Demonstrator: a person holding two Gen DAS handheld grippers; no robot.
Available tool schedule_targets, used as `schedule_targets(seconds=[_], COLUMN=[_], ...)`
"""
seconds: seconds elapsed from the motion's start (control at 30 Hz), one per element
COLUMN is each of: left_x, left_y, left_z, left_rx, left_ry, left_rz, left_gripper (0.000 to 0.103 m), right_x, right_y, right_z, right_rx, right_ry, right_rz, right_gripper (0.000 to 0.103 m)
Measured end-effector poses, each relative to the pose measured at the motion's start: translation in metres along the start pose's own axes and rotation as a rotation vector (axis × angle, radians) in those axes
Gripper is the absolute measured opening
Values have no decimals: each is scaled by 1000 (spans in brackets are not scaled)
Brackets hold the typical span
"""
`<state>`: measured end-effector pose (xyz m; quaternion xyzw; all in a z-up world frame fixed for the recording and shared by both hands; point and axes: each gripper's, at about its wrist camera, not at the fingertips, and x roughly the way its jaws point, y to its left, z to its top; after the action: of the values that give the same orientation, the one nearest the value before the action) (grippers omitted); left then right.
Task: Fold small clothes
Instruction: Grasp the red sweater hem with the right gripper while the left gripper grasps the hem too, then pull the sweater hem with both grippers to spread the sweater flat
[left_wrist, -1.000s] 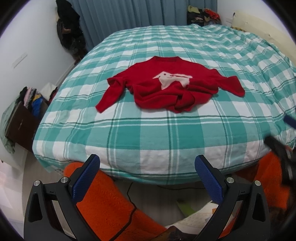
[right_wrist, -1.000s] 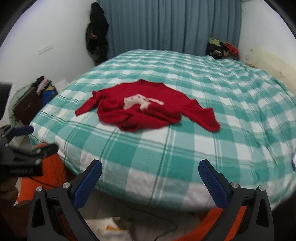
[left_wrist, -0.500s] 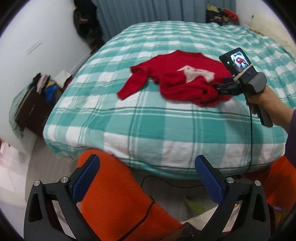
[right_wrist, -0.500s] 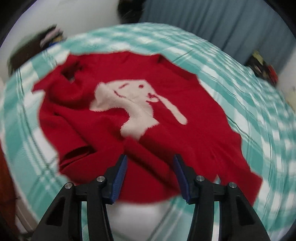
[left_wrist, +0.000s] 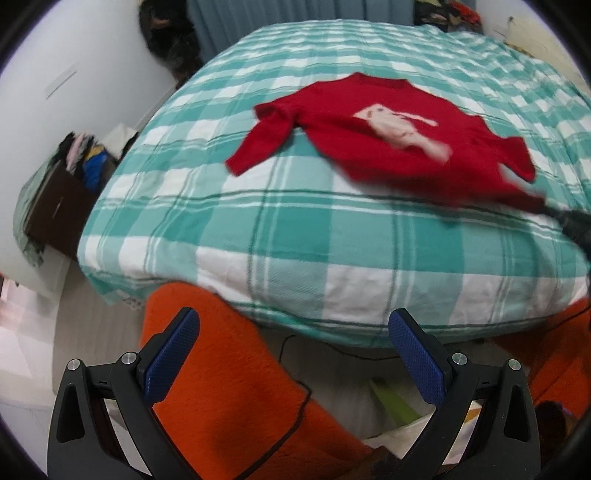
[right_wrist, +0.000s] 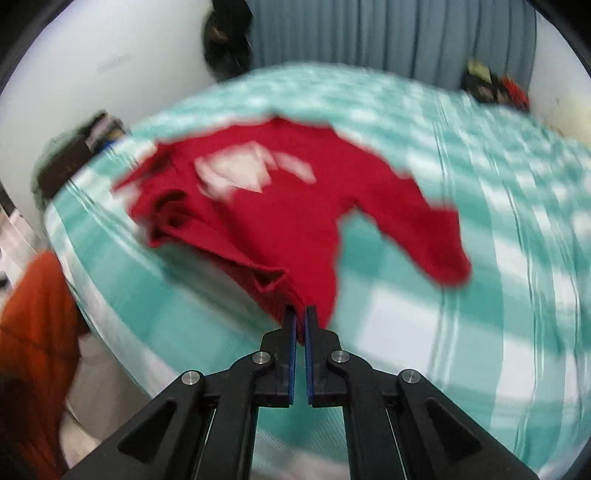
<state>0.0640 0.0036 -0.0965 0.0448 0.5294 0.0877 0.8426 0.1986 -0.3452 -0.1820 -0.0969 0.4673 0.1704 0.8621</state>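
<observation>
right claw (right_wrist: 300, 314) — pinching red sweater (right_wrist: 280, 206) hem

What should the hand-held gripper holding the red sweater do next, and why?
Probably keep pulling the hem toward the bed's near edge. The right hand-held gripper is shut on the sweater, whose bottom looks bunched. The left hand-held gripper is open, off the bed.

Right wrist view smeared throughout, bedspread (right_wrist: 461, 258) checks and sweater (right_wrist: 280, 206) motif unreadable; left wrist view cuts off the right gripper (left_wrist: 576, 229) at the right edge, sweater's near hem blurred.
</observation>
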Motion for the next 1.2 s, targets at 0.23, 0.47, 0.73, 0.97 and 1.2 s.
schedule_targets(seconds=[0.23, 0.47, 0.73, 0.97, 1.2], left_x=[-17, 45, 166, 175, 128], left_y=[-14, -6, -14, -27, 29], left_z=[-2, 13, 53, 82, 60], left_rx=[25, -43, -299, -356, -172], left_ry=[-49, 14, 134, 129, 107], left_rz=[-5, -312, -637, -728, -545], left_gripper=[102, 101, 78, 7, 9], right_x=[18, 15, 10, 8, -2], right_y=[-39, -36, -31, -38, -54], right_z=[-45, -63, -73, -77, -83], right_rx=[306, 514, 500, 525, 574], right_ry=[-10, -150, -167, -178, -221], right_rz=[141, 316, 320, 309, 312], right_gripper=[35, 67, 67, 67, 67])
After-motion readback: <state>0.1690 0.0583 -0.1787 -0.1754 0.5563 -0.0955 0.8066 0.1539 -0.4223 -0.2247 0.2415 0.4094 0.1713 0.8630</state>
